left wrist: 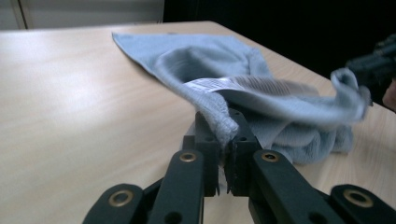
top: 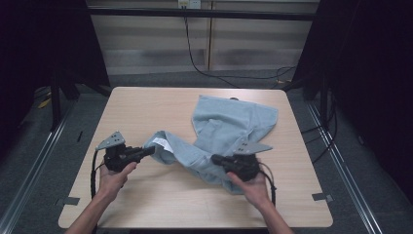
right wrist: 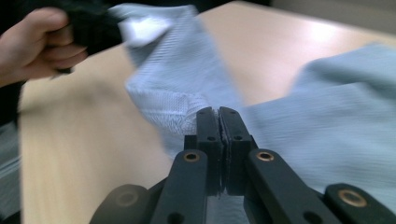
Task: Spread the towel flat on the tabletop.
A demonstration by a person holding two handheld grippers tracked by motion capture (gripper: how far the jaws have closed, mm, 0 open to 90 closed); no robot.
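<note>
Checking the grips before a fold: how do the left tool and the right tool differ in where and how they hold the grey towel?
The left tool pinches the grey towel at its left end by the white label; the right tool pinches the near edge further right. The left tool sits over bare table; the right tool lies over the cloth. Both are shut on the same towel, jaws pointing toward each other.

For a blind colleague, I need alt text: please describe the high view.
A person at a light wooden table holds a pale blue towel by two points, the left gripper and the right gripper each shut on it. A white label shows near the left gripper.
</note>
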